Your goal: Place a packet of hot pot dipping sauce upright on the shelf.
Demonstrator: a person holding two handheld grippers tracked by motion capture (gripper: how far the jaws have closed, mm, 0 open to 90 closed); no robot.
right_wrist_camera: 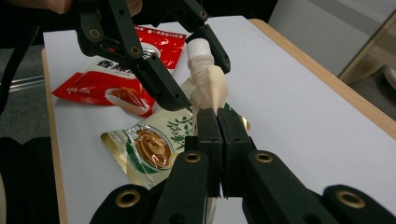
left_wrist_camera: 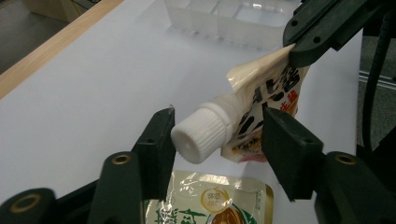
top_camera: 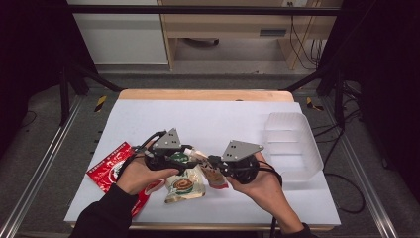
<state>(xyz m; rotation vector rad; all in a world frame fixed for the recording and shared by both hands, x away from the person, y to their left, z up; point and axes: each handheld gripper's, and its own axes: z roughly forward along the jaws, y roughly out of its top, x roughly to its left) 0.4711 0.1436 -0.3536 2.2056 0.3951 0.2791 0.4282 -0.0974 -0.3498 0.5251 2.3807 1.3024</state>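
Left gripper view: pouch (left_wrist_camera: pixel 275 98), soft, light, lifted above the table (left_wrist_camera: pixel 93 93). My right gripper (left_wrist_camera: pixel 322 32) pinches its edge tight. Left gripper (left_wrist_camera: pixel 217 135) jaws apart around stiff cap (left_wrist_camera: pixel 201 135); best purchase there.

A lab test bench, not a home or shop: a white table (top_camera: pixel 148 119) with a wooden edge sits inside a frame of black metal bars (top_camera: pixel 198 9) and aluminium rails (top_camera: pixel 34 173) on a grey floor, hazard tape (top_camera: pixel 100 103) marking its corners. Loose cables (top_camera: pixel 302 44) trail past plain wooden furniture (top_camera: pixel 223 25) behind. A person's hands work hand-held grippers (top_camera: pixel 200 157) over food packets.
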